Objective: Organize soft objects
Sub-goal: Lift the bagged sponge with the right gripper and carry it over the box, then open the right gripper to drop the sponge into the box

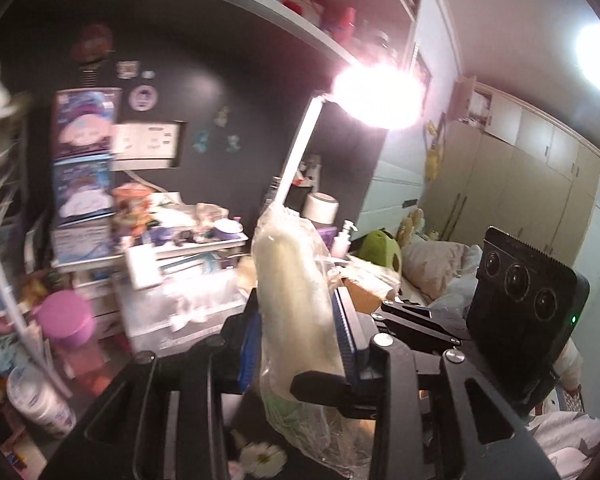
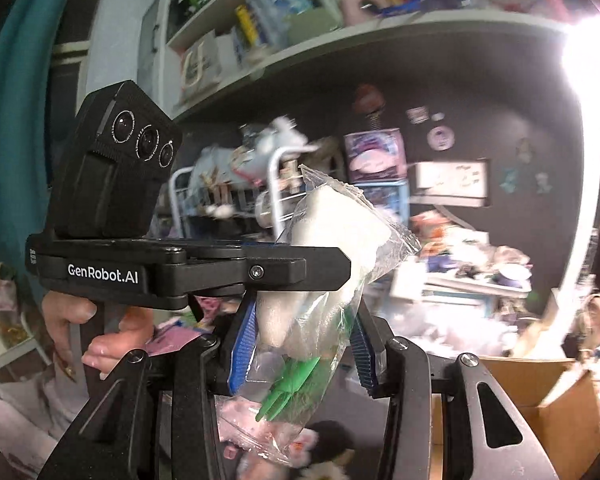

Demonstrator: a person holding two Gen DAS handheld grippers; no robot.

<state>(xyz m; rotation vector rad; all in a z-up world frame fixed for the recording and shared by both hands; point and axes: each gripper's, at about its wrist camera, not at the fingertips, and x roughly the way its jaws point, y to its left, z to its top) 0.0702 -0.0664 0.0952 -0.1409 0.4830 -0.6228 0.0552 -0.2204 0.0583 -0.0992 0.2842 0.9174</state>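
A clear plastic bag holding a white plush (image 1: pixel 292 280) was pinched at the centre of both frames, gripped between the blue pads of the left gripper (image 1: pixel 298 316) and likewise by the right gripper (image 2: pixel 300 344). It was held in the air, not yet stowed. An open cardboard box (image 2: pixel 540 392) was seen at lower right; placement was judged outstanding.

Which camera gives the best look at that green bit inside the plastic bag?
The right wrist view: the green piece shows sharply through the plastic bag. The left wrist view shows only a faint greenish patch low in the bag.
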